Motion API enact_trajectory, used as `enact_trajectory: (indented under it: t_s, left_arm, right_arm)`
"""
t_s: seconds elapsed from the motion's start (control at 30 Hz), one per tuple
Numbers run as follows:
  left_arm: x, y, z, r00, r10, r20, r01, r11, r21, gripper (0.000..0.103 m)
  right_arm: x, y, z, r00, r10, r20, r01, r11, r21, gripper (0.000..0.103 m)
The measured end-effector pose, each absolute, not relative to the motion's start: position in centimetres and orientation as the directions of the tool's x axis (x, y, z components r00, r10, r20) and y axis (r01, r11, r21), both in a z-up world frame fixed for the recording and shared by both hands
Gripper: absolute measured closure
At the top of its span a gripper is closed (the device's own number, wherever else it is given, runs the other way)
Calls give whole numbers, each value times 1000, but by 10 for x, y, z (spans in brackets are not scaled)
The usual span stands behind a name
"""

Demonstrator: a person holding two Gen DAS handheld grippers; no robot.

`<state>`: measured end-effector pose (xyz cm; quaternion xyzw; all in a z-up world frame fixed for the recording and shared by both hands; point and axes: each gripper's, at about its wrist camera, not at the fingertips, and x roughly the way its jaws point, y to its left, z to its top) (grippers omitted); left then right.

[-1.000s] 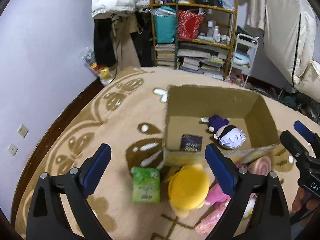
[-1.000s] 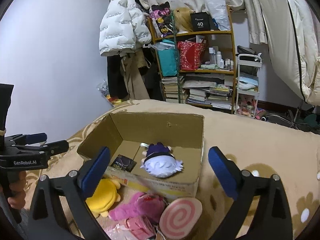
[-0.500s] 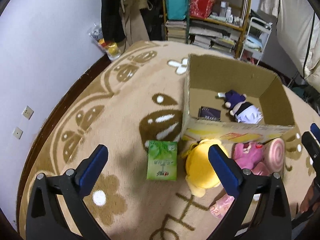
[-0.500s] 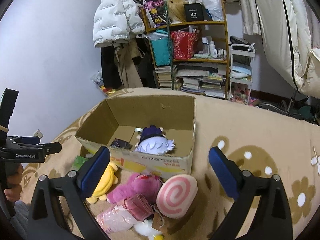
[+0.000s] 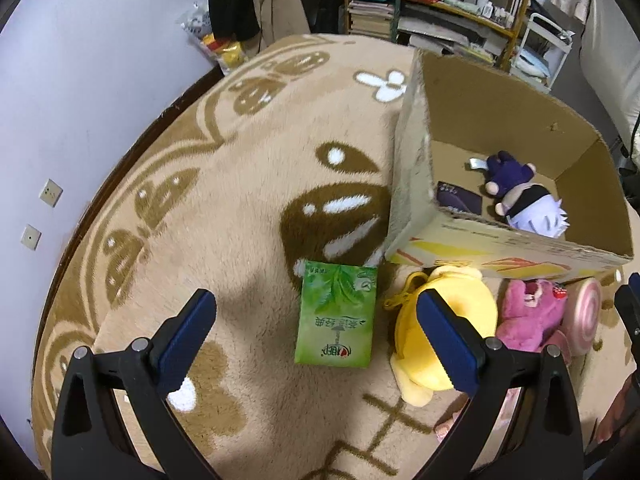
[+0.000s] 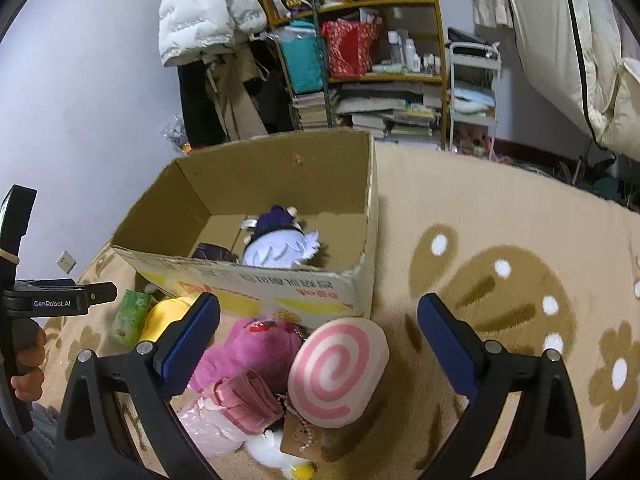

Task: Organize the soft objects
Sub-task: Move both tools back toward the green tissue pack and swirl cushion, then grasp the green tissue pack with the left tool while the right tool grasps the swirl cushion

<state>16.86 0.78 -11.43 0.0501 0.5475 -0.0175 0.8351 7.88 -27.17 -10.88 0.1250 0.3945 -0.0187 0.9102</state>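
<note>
A cardboard box (image 5: 412, 184) (image 6: 280, 280) sits on the carpet and holds a white-haired purple doll (image 5: 524, 200) (image 6: 280, 240) and a dark packet (image 5: 458, 200). In front of it lie a green tissue pack (image 5: 336, 320) (image 6: 130, 316), a yellow plush (image 5: 452, 312) (image 6: 164, 314), a pink bear plush (image 5: 528, 316) (image 6: 248, 352), a pink swirl cushion (image 6: 338, 372) (image 5: 584, 316) and a pink pouch (image 6: 244, 400). My left gripper (image 5: 316, 340) is open above the tissue pack. My right gripper (image 6: 318, 340) is open above the swirl cushion and pink bear.
A beige patterned carpet (image 5: 200, 220) covers the floor. A crowded shelf (image 6: 360, 60), hanging coats (image 6: 216, 20) and a white cart (image 6: 474, 92) stand along the far wall. A white and yellow plush (image 6: 280, 460) lies at the near edge.
Both grippers have come lower and closer over the toys in front of the box. The left one now hangs over the green tissue pack. Both stay open.
</note>
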Motion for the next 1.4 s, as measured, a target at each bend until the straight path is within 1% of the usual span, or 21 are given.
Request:
enact_trajectory:
  t_s: [0.4,0.9,1.4]
  left_arm:
    - [184,7,-148,323,50,-945,72,994,77,4]
    - [186,8,-170,269,71,-961,75,993,94,4]
    - [192,16,-181,253,93,-963,27,994,103,4]
  right_arm:
    - [90,-275,-137,625,52,-779,169,965,200,0]
    - [94,-291,-157,560,34,-828,259,942,213,0]
    - [97,-296,-166,536,33,-843,282,935,217,0]
